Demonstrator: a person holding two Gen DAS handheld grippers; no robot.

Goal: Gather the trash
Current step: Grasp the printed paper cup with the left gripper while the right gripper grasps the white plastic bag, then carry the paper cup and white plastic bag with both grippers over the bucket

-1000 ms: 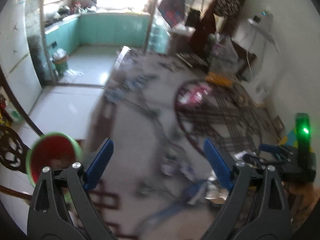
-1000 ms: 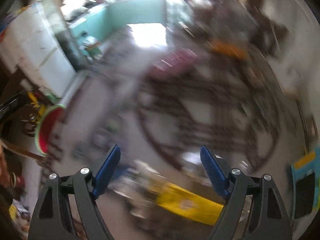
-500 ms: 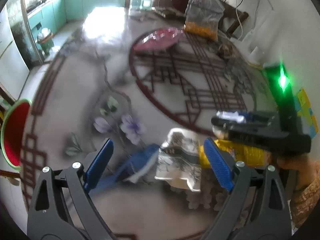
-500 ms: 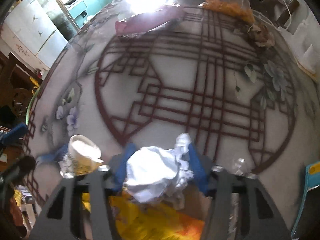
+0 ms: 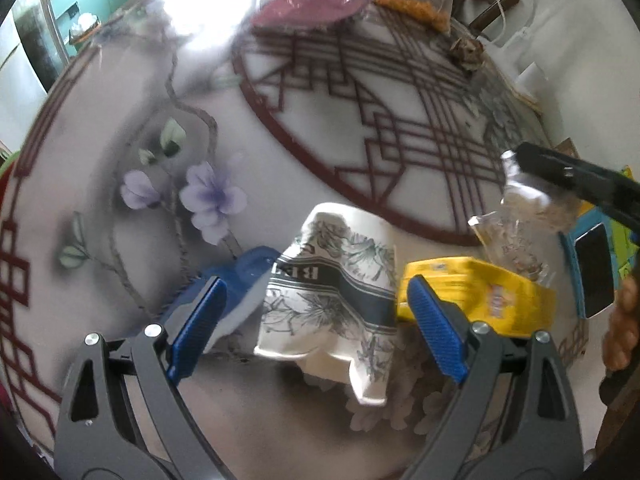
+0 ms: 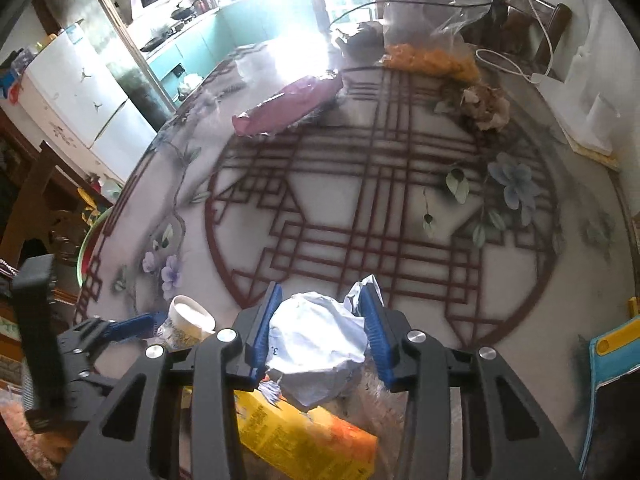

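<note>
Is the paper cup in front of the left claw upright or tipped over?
Tipped. The paper cup lies on its crushed side on the table, between the open left claw's fingers.

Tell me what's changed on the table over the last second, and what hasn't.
Both grippers swung down from the room to the trash at the table's near edge. The right gripper closed its jaws on the crumpled white wrapper half a second ago and still holds it. The left gripper, jaws open, moved closer around the crushed paper cup. The yellow box and pink bag stayed put.
</note>
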